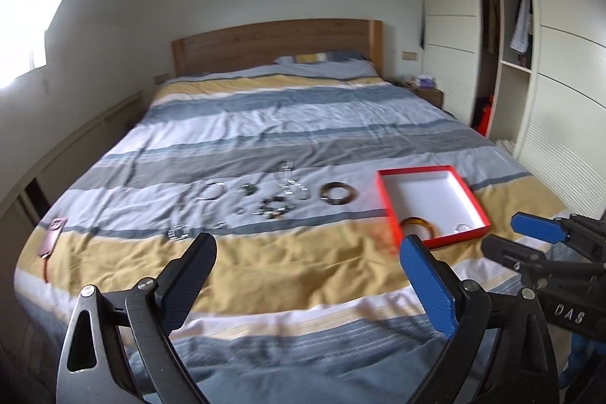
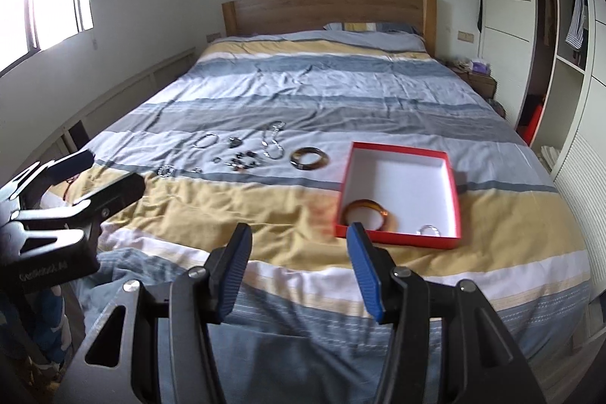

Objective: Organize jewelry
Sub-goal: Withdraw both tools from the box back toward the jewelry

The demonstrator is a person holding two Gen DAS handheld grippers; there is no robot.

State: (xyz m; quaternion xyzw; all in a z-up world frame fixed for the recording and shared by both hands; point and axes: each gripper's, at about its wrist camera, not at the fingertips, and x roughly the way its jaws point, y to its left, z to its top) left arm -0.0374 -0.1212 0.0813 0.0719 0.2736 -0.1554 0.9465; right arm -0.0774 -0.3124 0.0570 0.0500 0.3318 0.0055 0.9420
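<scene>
Left gripper is hovering over the bedspread, jaws spread, nothing between. Loose jewelry is lying mid-bed. Red box is holding an amber bangle. Right gripper is hanging parted, empty.

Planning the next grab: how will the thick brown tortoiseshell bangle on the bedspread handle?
The thick brown tortoiseshell bangle looks like a rigid ring, so it should hold its shape. Its glossy surface may slip between pads. Lying flat on the soft striped bedspread, it seems unlikely to roll.

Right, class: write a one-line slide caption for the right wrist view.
Open right gripper above a striped bed; red cardboard box holding an amber bangle, loose jewelry beyond.
</scene>
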